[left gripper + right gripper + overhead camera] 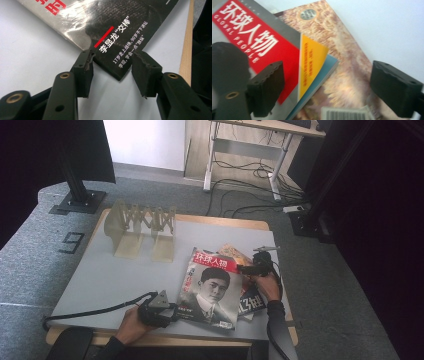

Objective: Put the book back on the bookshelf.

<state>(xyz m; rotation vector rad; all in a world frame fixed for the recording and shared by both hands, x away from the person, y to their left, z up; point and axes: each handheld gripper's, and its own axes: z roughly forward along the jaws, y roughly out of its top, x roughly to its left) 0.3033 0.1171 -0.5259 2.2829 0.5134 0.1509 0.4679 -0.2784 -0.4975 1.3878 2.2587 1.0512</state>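
Magazine point(210, 287), red masthead, portrait cover: lies flat on grey table point(100, 275), topmost of a small pile at its right half. Left gripper point(175, 312): jaws apart, straddling the near-left corner. Right gripper point(241, 268): jaws wide, over the far-right corner. Neither is clamped.

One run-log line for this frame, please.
left claw: open, at magazine corner | right claw: open over magazine's top edge | stack of magazines beneath | rack: untouched

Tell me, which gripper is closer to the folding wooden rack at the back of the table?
Left. The left gripper sits at the table's near edge, on the rack's side. The right gripper hovers over the magazines, farther across to the right.
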